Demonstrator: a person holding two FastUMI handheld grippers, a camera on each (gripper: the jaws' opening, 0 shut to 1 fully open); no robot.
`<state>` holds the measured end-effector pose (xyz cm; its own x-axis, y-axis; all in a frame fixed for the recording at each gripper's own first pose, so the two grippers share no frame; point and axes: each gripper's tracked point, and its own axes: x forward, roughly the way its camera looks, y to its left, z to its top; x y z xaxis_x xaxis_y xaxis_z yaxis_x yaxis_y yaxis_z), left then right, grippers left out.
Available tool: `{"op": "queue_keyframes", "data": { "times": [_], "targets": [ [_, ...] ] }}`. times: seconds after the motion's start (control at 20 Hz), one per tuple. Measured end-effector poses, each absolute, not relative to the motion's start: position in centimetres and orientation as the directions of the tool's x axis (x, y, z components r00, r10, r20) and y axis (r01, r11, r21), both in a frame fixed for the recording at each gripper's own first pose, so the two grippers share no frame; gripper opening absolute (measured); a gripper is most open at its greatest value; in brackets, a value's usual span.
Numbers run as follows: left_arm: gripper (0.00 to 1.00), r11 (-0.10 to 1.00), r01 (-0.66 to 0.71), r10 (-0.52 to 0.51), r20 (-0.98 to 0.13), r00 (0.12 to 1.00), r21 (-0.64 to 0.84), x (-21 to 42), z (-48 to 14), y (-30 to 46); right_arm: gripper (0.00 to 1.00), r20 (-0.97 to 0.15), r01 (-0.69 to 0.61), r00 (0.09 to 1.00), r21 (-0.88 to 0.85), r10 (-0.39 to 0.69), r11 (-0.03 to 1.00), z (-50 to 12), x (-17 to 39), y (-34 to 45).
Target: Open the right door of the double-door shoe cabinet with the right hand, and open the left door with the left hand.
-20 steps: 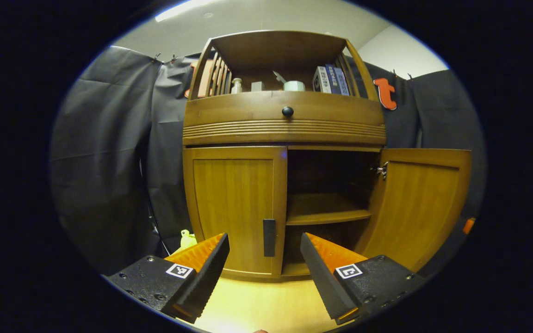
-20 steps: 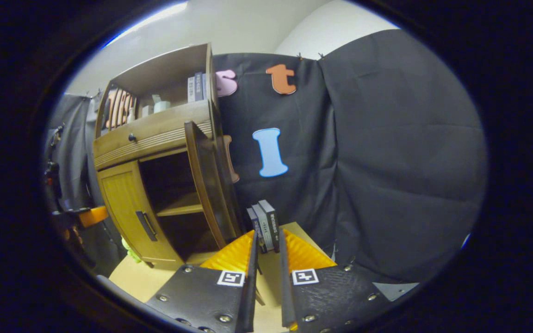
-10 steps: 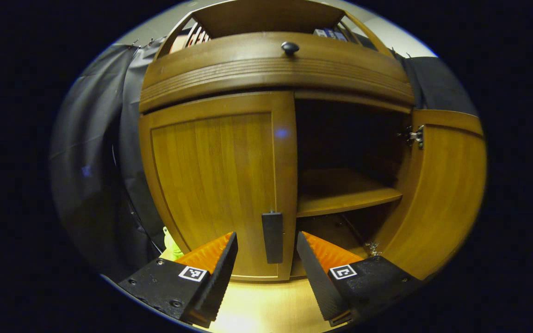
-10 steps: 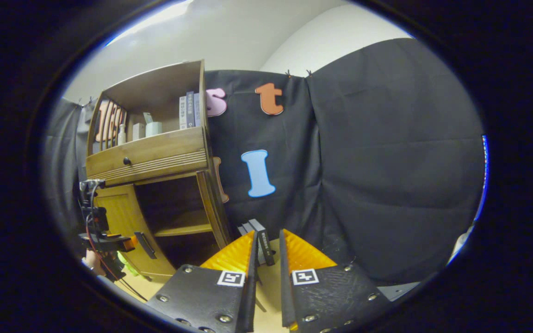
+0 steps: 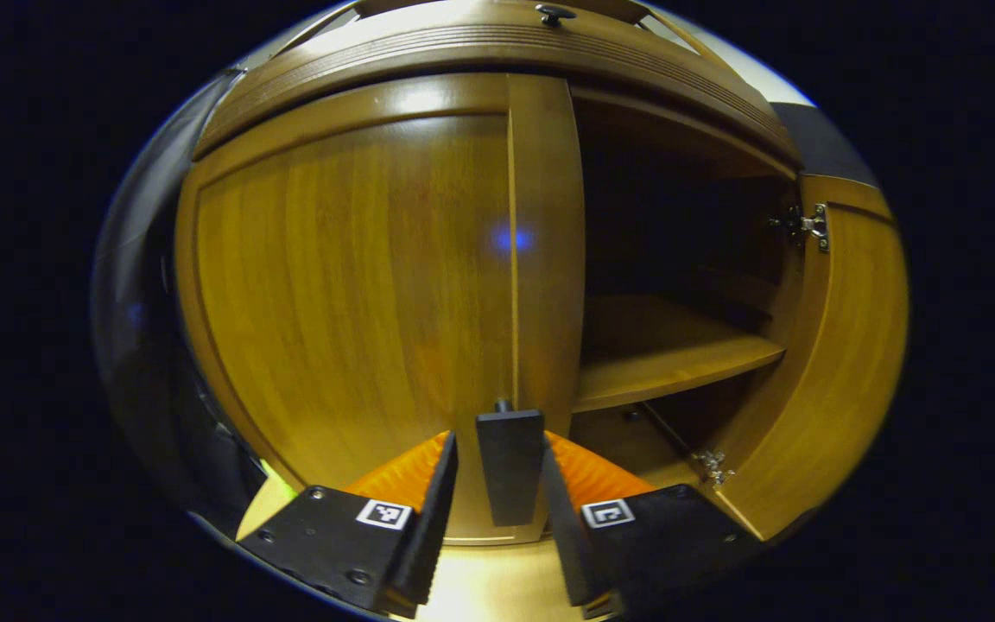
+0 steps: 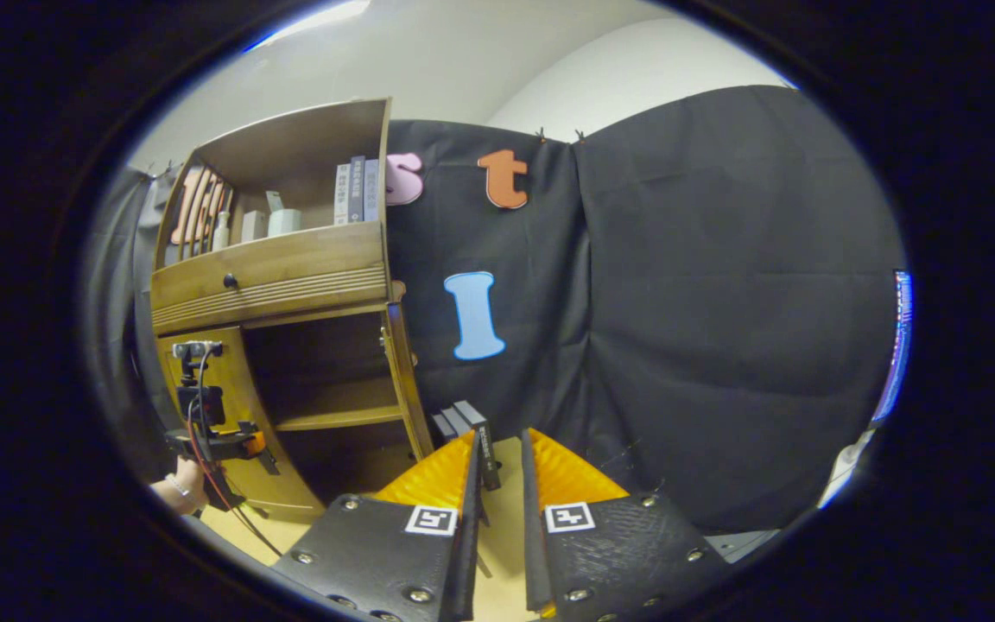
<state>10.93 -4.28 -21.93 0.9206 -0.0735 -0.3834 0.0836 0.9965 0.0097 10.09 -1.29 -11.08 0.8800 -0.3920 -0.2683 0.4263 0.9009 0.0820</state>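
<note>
In the left gripper view the left gripper [image 5: 497, 510] sits close against the shoe cabinet [image 5: 497, 60], its two fingers straddling the dark vertical handle [image 5: 510, 466] of the left door [image 5: 351, 285]; a narrow gap shows on each side of the handle, so the fingers flank it without clearly pressing on it, and the gripper is partly open. The left door lies closed, flush with the cabinet front; the right door [image 5: 843, 345] stands swung out wide on its metal hinges [image 5: 804, 226], baring a dark interior with a wooden shelf [image 5: 670, 354] across it. A round dark drawer knob [image 5: 554, 12] sits at the top edge above the ribbed moulding.

In the right gripper view the right gripper [image 6: 497, 492] is well apart from the cabinet [image 6: 273, 268], pointing toward the black cloth wall [image 6: 705, 302]; its fingers stand nearly together with only a slim slit between them and nothing held. Just beyond the fingertips a few dark books [image 6: 467, 428] stand on the pale tabletop [image 6: 502, 518]. Farther off on the left, the right door [image 6: 401, 371] shows edge-on and open; the left gripper [image 6: 212, 432] is up at the left door [image 6: 238, 423], with a person's hand [image 6: 182, 488] behind it; books and small containers line the cabinet's open top shelf [image 6: 290, 233].
</note>
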Motion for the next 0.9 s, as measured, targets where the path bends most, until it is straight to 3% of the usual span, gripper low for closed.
{"op": "queue_keyframes", "data": {
  "times": [0.05,0.5,0.9],
  "targets": [
    [0.35,0.997,0.082,-0.075,-0.380,0.922,0.003,10.8,-22.0,-4.3,0.23,-0.267,0.422,0.882,0.076,-0.389,0.903,-11.1,10.0,-1.3],
    [0.31,0.994,0.104,-0.104,-0.330,0.938,-0.016,9.7,-21.6,-4.1,0.23,-0.259,0.339,0.917,0.104,-0.304,0.935,-10.8,10.8,0.3],
    [0.27,0.993,0.116,-0.117,-0.308,0.944,-0.023,3.9,-20.7,-2.6,0.23,-0.273,0.195,0.949,0.109,-0.159,0.975,-10.9,12.0,3.5]
  ]
}}
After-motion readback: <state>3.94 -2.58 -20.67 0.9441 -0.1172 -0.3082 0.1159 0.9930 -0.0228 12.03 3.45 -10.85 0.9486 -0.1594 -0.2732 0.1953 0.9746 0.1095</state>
